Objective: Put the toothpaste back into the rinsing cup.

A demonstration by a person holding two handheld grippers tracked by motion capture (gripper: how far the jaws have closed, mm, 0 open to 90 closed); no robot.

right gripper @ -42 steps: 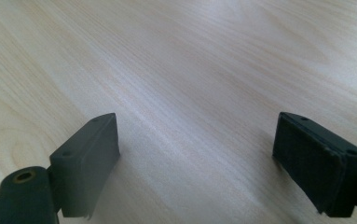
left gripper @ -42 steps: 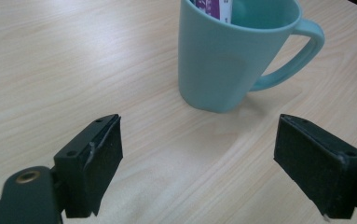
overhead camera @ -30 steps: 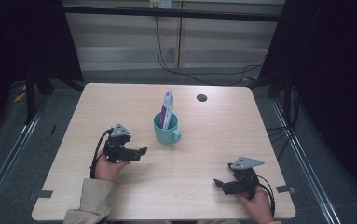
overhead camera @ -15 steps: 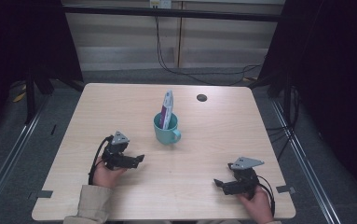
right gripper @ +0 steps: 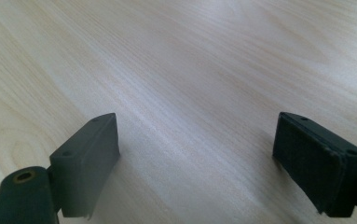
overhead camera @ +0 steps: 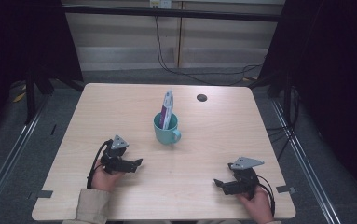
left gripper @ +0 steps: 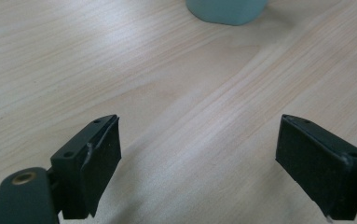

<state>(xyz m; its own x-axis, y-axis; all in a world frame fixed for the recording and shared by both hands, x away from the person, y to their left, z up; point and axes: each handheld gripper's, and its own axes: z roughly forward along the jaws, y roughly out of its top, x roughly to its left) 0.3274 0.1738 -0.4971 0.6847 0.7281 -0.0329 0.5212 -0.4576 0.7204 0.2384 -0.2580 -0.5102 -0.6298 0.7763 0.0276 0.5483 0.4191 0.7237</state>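
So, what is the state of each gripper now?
Left gripper: open, holding nothing.
Right gripper: open, holding nothing.

My table [overhead camera: 120, 116] is pale wood with fine, light grain lines, and a small black round spot [overhead camera: 202, 97] sits near its far edge. The mug [overhead camera: 167, 133] is teal. The tube [overhead camera: 167, 108] standing in it is white with purple and a touch of blue. My left gripper [overhead camera: 136, 163] and right gripper [overhead camera: 219, 183] are black, each topped with a grey plate. My sleeve [overhead camera: 92, 207] is beige.
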